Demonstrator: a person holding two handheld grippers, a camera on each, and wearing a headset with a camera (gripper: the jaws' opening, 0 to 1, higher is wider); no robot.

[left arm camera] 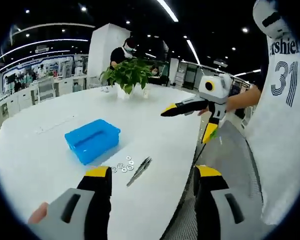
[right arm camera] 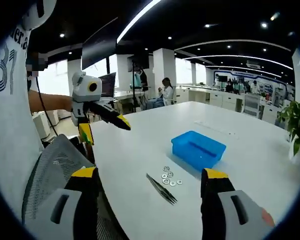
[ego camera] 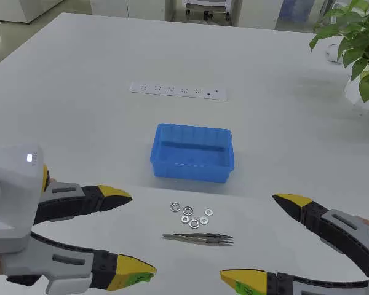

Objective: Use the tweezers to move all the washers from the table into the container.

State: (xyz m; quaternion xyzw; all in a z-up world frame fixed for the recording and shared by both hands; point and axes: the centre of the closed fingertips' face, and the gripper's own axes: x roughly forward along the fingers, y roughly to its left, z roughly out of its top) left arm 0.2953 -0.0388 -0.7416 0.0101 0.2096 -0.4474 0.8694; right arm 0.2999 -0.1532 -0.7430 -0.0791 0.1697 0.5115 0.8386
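**Silver washers loose on the surface; both grippers unloaded**

Silver washers [ego camera: 187, 211], six by count in the head view, lie in a tight cluster on the white surface [ego camera: 80, 110], close to its near edge and roughly midway between your two grippers. None of them is inside the container.

The tweezers [ego camera: 198, 238] lie flat on the surface just beside the cluster, on the side nearer to you, with their length running left to right. They touch neither gripper.

The blue container [ego camera: 192, 153] stands upright beyond the washers, open side up, near the cluster but apart from it.

Your left gripper [ego camera: 130, 233] hangs at the near edge of the surface, left of the tweezers. Its yellow-tipped fingers are spread wide and hold nothing. Your right gripper [ego camera: 261, 239] sits opposite, right of the tweezers, fingers likewise spread wide and holding nothing. Each gripper view shows the other gripper raised above the edge of the surface with its fingers parted.

Further out, a white power strip [ego camera: 178, 91] lies flat beyond the container. A green plant [ego camera: 357, 43] stands at the far right.
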